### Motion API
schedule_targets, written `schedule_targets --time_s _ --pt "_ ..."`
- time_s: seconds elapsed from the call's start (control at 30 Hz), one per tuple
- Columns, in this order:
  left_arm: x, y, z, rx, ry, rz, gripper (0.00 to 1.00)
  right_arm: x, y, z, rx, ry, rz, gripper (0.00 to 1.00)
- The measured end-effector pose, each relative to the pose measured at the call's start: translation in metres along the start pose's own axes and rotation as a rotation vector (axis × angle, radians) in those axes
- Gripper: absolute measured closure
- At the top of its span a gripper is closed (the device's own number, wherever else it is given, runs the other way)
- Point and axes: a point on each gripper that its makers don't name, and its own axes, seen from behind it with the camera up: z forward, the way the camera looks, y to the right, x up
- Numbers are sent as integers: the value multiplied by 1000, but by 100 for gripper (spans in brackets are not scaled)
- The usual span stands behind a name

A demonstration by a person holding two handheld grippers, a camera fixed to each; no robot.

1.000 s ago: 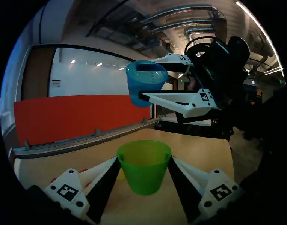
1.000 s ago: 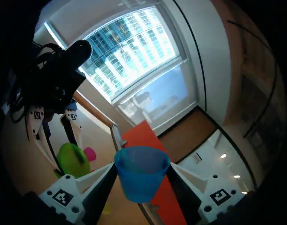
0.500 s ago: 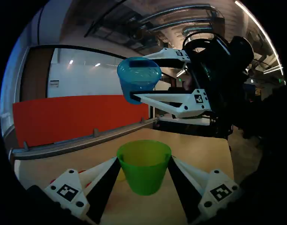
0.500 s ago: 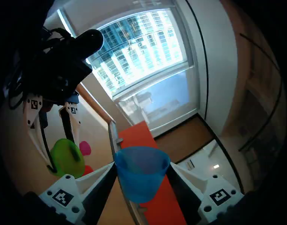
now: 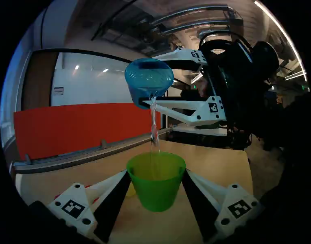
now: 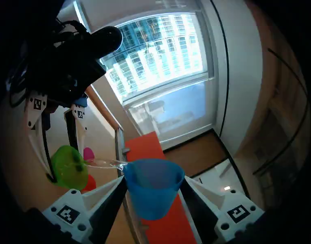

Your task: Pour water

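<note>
Two cups: blue cup [image 5: 149, 81] tipped, water stream [image 5: 153, 126] entering green cup [image 5: 156, 181].

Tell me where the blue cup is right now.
In the left gripper view, the blue cup is at upper centre, held tilted by the right hand-held gripper above the green cup, water streaming into it.

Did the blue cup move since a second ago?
Yes. In the left gripper view the blue cup has slid a bit left and up against the orange wall, tipping further, and water now runs into the green cup.
</note>
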Motion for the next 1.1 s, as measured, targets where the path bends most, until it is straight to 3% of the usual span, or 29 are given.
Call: schedule_targets --time_s 1.1 --pt "-3 4 1 -11 -5 8 15 2 13 1 -34 6 -143 11"
